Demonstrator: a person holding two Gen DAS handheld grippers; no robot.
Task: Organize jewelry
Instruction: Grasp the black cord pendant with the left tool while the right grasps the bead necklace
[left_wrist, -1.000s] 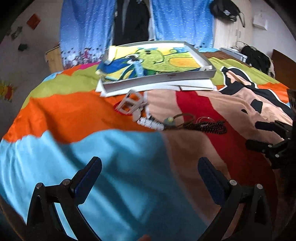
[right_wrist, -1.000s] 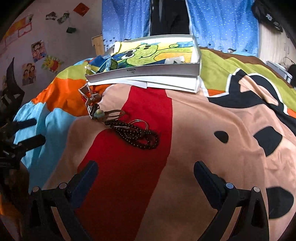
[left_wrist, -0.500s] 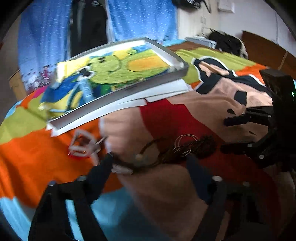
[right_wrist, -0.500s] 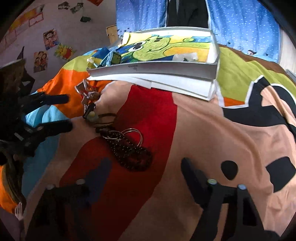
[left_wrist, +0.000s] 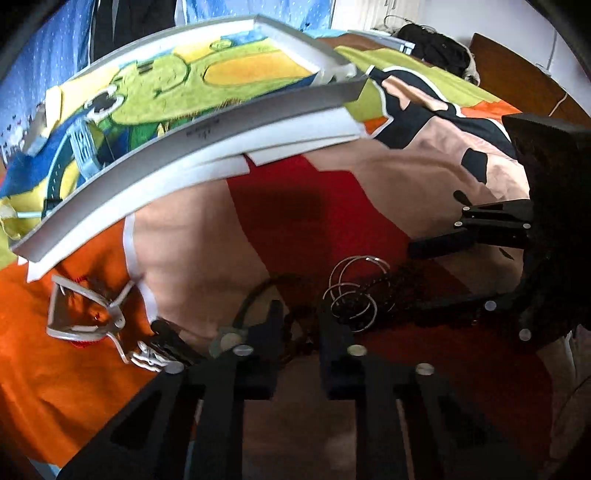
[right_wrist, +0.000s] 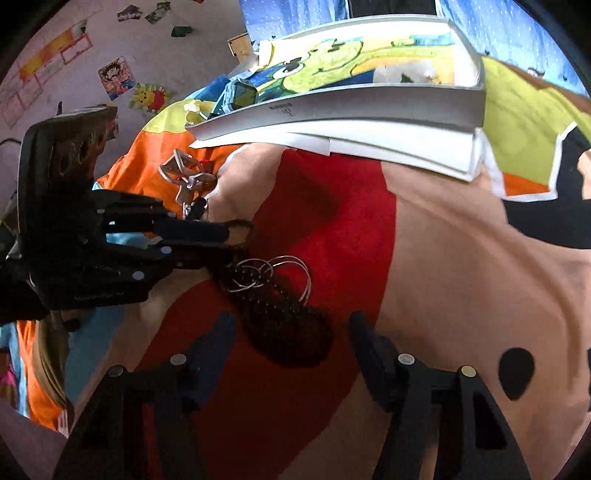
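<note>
Jewelry lies in a tangle on a colourful bedspread. A dark beaded necklace with thin silver rings lies on the red patch. A brown cord loop and silver clips lie to its left. My left gripper is nearly closed around the dark cord and beads; it also shows in the right wrist view. My right gripper is open, its fingers on either side of the beaded necklace; it also shows in the left wrist view.
A white tray lined with a green cartoon cloth rests on white sheets at the far side of the bed. A black bag and a wooden headboard are at the far right. Posters hang on the wall.
Both grippers moved in onto the jewelry pile. The left gripper's fingers closed from wide open to a narrow gap over the cord. The right gripper came down around the beaded necklace.
</note>
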